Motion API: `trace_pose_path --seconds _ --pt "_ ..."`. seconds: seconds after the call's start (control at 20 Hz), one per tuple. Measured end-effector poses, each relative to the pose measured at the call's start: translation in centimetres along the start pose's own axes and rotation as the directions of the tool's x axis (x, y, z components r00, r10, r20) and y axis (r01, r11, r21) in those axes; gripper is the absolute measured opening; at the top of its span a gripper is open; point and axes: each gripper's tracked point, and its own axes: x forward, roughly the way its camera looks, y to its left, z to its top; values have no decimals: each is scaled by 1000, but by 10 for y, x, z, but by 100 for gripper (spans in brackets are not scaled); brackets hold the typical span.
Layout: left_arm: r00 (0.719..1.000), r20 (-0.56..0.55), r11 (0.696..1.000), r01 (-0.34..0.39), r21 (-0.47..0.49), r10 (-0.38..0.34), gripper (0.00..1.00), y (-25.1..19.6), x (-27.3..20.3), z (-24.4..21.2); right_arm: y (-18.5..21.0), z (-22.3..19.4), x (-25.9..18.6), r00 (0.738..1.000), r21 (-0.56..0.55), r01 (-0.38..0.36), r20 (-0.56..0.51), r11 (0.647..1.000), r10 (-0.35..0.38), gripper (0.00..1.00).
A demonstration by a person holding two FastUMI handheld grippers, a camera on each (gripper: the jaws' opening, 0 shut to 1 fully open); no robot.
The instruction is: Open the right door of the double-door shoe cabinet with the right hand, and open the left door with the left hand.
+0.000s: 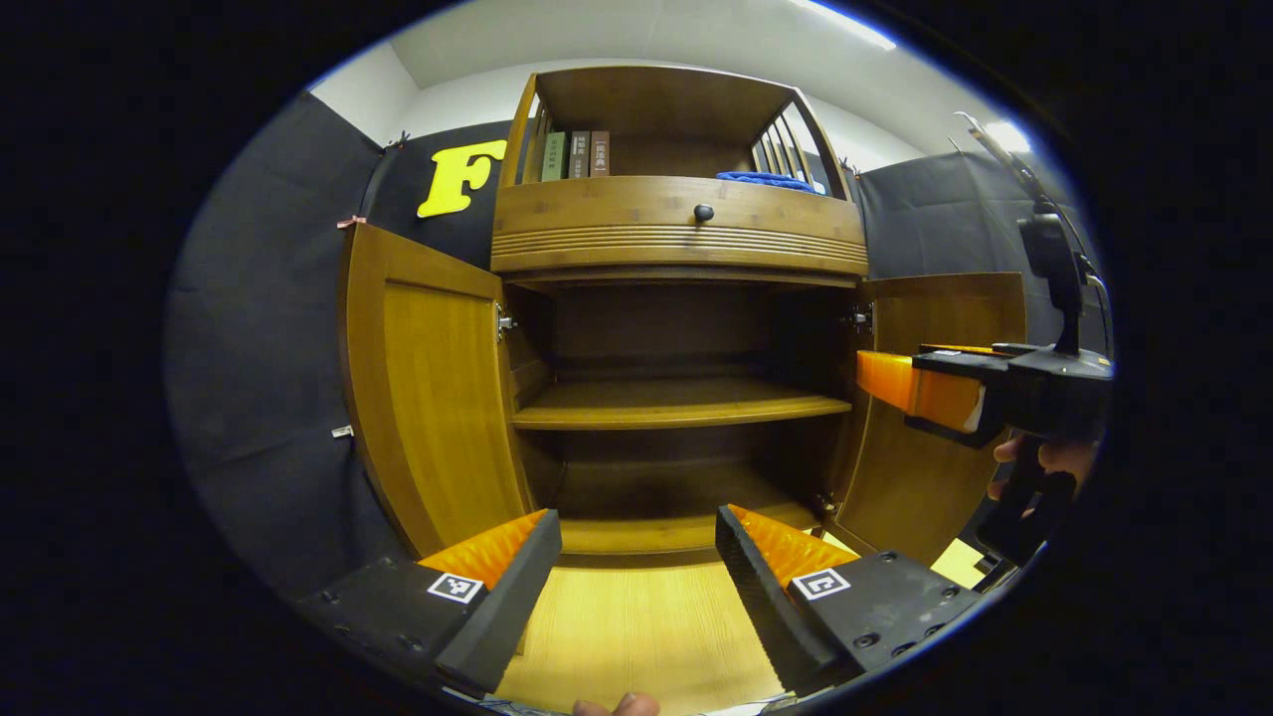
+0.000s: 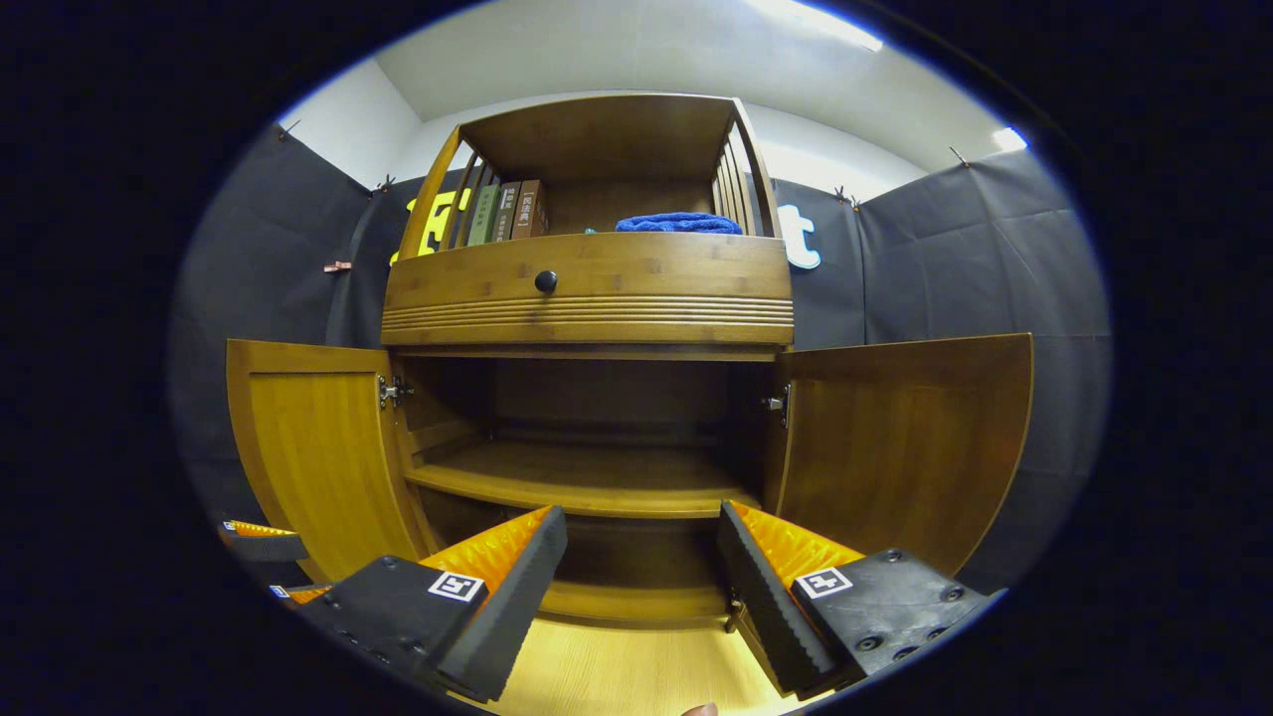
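Observation:
The wooden shoe cabinet stands ahead with both doors swung wide. Its left door (image 1: 433, 398) (image 2: 318, 447) hangs out to the left and its right door (image 1: 925, 447) (image 2: 905, 438) out to the right, baring an empty inner shelf (image 1: 676, 403) (image 2: 587, 482). My left gripper (image 1: 636, 577) is open in front of the cabinet, nothing between its fingers. My right gripper (image 2: 641, 587) is open too and holds nothing. In the left gripper view the right gripper (image 1: 920, 388) shows at the right, in front of the right door, held by a hand (image 1: 1054, 462). The left gripper's fingertips (image 2: 261, 542) peek in low left in the right gripper view.
Above the doors runs a drawer with a dark knob (image 1: 703, 212) (image 2: 545, 281). The open top shelf carries upright books (image 1: 575, 155) (image 2: 502, 212) and a folded blue cloth (image 1: 766, 180) (image 2: 678, 223). Pale wooden floor (image 1: 636, 636) lies in front. Black cloth walls close in on both sides.

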Motion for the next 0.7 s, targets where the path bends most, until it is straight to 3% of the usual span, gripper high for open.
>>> trace_pose_path --seconds 0.7 --pt "999 20 999 40 -20 -40 97 -8 2 5 7 12 -3 1000 -58 7 14 998 -6 95"
